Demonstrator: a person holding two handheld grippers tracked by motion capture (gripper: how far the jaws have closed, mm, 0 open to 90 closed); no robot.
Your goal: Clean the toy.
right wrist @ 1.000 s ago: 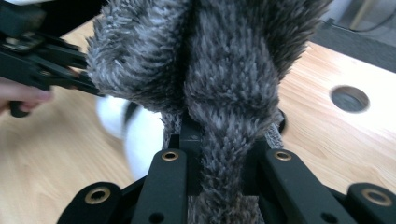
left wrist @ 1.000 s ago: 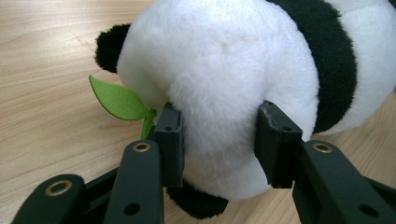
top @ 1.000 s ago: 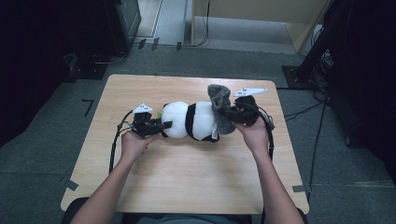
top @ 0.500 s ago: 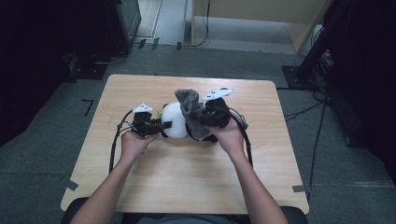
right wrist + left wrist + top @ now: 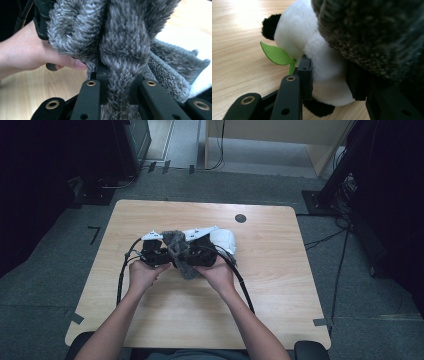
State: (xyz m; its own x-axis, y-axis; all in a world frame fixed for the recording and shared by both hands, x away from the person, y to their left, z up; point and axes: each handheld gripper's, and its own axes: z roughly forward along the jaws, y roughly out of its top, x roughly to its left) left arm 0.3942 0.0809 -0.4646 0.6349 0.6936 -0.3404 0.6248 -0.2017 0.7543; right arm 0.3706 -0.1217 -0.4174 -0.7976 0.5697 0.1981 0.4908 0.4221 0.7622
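Pinching the fuzzy grey knitted garment (image 5: 125, 50) in my right gripper (image 5: 120, 82), beside the white-and-black plush panda (image 5: 312, 45), which my left gripper (image 5: 329, 80) clamps.

The high view looks forward and down from above the person's side onto the whole tabletop (image 5: 280, 285). Each claw-mounted view looks along its own jaws from very close, and all three share the grey fuzzy cloth (image 5: 179, 251) (image 5: 372, 32) (image 5: 125, 45).
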